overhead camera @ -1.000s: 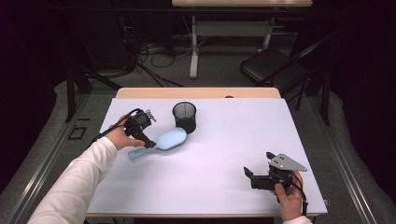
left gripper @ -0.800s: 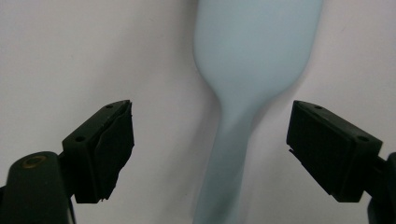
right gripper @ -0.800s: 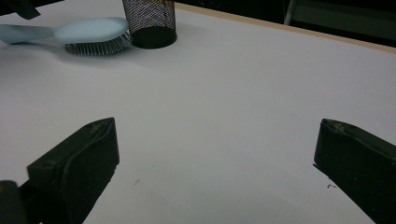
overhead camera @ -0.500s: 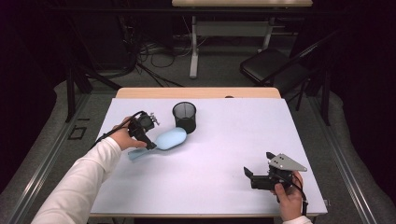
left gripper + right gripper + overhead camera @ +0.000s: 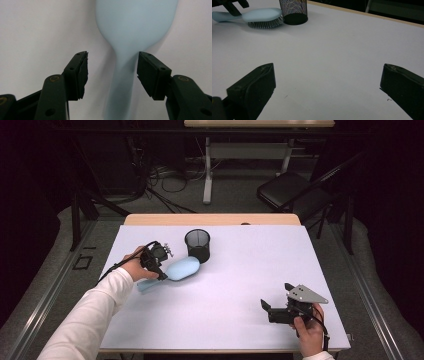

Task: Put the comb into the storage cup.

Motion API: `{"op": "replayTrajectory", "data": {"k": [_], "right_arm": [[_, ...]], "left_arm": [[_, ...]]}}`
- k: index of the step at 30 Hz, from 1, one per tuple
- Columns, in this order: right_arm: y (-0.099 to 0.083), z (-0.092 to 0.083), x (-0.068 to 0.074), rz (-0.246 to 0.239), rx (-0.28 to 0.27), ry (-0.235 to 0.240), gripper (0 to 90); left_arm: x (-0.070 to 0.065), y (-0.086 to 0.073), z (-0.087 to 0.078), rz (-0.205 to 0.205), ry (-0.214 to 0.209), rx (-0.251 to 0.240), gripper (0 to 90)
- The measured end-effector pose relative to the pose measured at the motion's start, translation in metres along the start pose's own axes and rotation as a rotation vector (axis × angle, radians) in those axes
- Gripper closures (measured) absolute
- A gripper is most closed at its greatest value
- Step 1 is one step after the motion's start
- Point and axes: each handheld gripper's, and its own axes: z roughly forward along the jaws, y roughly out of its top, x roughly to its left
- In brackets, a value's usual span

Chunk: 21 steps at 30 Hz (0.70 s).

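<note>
The pale blue plastic hairbrush (image 5: 177, 269) with an oval head lies bristles-down on the white table (image 5: 240, 270), at about nine o'clock from the table's middle, its handle running out toward the near left. From the right claw view you can see its grey bristles pressed to the surface. At the head's two o'clock tip, the black wire-mesh cylinder cup (image 5: 197, 245) stands upright, just beside it and possibly touching; I can't tell which.

The left claw (image 5: 112, 71) is right over the brush's neck. The jaws have just been closing, and the handle now sits between them: the right-hand pad looks to be at the handle's edge, while a strip of table shows between the left-hand pad and the handle. So it's half-closed around the handle, not pinching it yet. In the high view the left claw (image 5: 156, 261) sits at nine o'clock of the brush head, a white sleeve behind it.

Well apart, at five o'clock near the table's front edge, the right claw (image 5: 328, 77) rests low over bare table, jaws spread wide.
</note>
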Motion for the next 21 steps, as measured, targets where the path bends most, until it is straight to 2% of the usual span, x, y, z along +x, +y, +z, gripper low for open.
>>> {"op": "replayTrajectory", "data": {"k": [4,8,11,16,21], "right_arm": [[0.0,0.0,0.0,0.0,0.0,0.001,0.0],[0.0,0.001,0.001,0.0,0.0,0.004,0.0],[0.0,0.001,0.001,-0.001,0.003,0.005,0.0],[0.0,0.001,0.001,-0.001,-0.001,0.004,0.0],[0.0,0.0,0.0,0.0,0.0,0.004,0.0]], "left_arm": [[-0.001,0.001,0.002,0.009,-0.002,0.006,42.6],[-0.003,0.001,0.005,0.035,-0.014,0.024,44.3],[-0.003,0.002,0.009,0.057,-0.006,0.033,46.0],[-0.003,0.003,0.013,0.051,-0.015,0.036,50.9],[-0.003,0.004,0.015,0.068,-0.011,0.058,52.6]]}}
